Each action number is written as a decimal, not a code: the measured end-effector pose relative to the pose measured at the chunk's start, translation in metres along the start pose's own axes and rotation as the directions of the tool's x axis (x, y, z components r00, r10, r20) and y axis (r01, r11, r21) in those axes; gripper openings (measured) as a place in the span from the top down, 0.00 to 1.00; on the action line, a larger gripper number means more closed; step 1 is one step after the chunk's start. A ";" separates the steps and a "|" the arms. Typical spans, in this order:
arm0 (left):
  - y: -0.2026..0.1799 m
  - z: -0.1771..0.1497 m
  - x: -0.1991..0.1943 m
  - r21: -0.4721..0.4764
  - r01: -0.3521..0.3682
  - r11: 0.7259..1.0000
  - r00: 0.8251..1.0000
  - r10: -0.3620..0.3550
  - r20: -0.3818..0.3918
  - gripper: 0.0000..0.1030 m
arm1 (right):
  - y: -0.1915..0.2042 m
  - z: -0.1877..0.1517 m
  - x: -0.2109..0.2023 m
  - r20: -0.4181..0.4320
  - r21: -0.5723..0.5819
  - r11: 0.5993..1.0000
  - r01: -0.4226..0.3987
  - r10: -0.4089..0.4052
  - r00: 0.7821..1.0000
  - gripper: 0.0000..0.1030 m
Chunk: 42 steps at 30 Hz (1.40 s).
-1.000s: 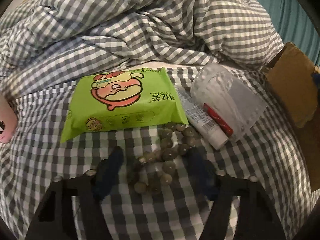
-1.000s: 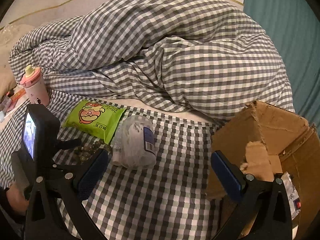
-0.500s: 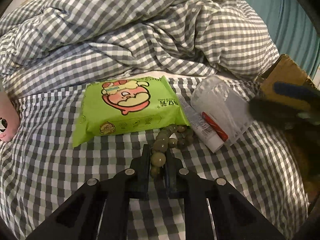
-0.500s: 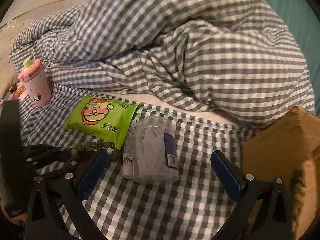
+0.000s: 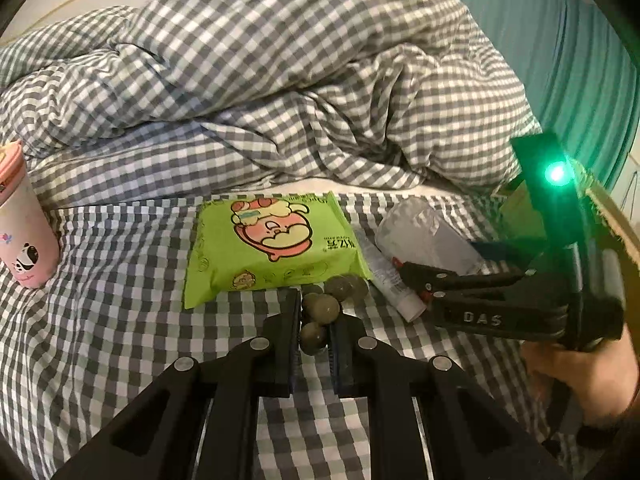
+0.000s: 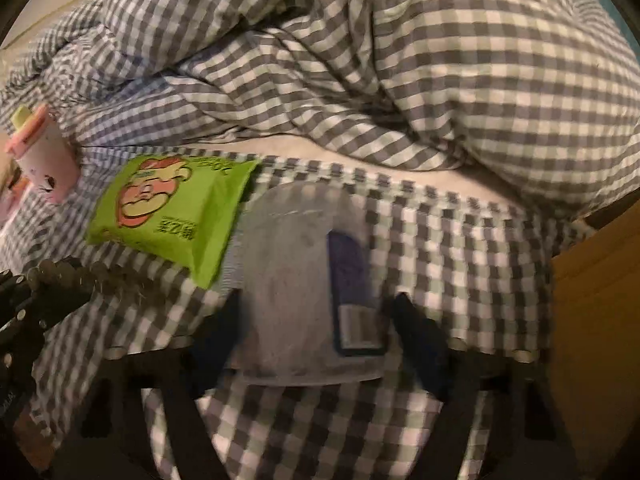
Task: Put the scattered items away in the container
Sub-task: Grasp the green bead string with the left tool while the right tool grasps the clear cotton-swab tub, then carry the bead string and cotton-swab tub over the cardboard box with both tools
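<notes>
My left gripper (image 5: 318, 312) is shut on a string of olive-green beads (image 5: 344, 286), lifted a little off the checked sheet; the beads (image 6: 80, 274) trail from it at the left edge of the right wrist view. A green wipes pack (image 5: 272, 244) lies just beyond. A white tube (image 5: 390, 280) lies beside a clear plastic jar (image 6: 296, 280) on its side. My right gripper (image 6: 320, 320) straddles that jar, its jaws closing, a finger close on each side. The picture is blurred and a thin gap shows at the right finger. The cardboard box (image 6: 596, 300) stands at the right.
A bunched checked duvet (image 5: 300, 80) rises behind the items. A pink panda cup (image 5: 24, 232) stands at the far left. A teal curtain (image 5: 560, 60) hangs at the back right. A hand (image 5: 576, 380) holds the right gripper.
My left gripper closed on the beads and rose with them. My right gripper came down from near the box to the clear jar, and its jaws narrowed around it.
</notes>
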<state>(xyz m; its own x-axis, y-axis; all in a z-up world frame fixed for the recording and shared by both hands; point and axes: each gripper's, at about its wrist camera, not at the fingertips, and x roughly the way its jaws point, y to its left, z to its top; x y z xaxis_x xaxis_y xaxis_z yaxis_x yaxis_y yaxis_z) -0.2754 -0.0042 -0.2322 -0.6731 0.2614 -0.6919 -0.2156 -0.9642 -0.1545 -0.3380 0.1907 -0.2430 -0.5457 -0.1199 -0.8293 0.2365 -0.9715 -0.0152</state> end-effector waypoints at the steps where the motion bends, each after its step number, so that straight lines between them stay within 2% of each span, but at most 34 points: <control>1: 0.000 0.000 -0.002 -0.001 0.000 1.000 1.000 0.000 0.003 0.89 | 0.003 -0.001 -0.001 0.004 -0.011 1.000 0.010 -0.010 1.000 0.40; 10: -0.004 0.002 -0.023 0.002 -0.016 1.000 1.000 0.016 0.022 0.89 | 0.006 -0.009 -0.031 0.040 0.008 1.000 -0.027 0.026 0.999 0.40; 20: -0.007 0.009 -0.080 -0.010 -0.060 0.998 0.995 0.061 0.080 0.89 | 0.028 -0.014 -0.104 0.132 0.008 0.998 -0.062 0.060 0.989 0.40; 32: -0.014 0.012 -0.162 -0.082 -0.137 0.987 0.975 0.149 0.163 0.89 | 0.042 -0.034 -0.197 0.236 0.012 0.998 -0.068 0.063 0.970 0.40; 42: -0.038 0.008 -0.233 -0.092 -0.170 0.981 0.952 0.187 0.242 0.89 | 0.049 -0.054 -0.274 0.326 0.007 0.997 -0.082 0.076 0.942 0.40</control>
<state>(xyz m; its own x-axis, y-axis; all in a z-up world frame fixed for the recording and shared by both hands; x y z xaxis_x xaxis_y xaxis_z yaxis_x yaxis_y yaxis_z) -0.1160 -0.0278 -0.0601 -0.8522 0.0790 -0.5172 -0.0320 -0.9946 -0.0991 -0.1332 0.1872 -0.0469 -0.7587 -0.2531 -0.6002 0.2753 -0.9597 0.0566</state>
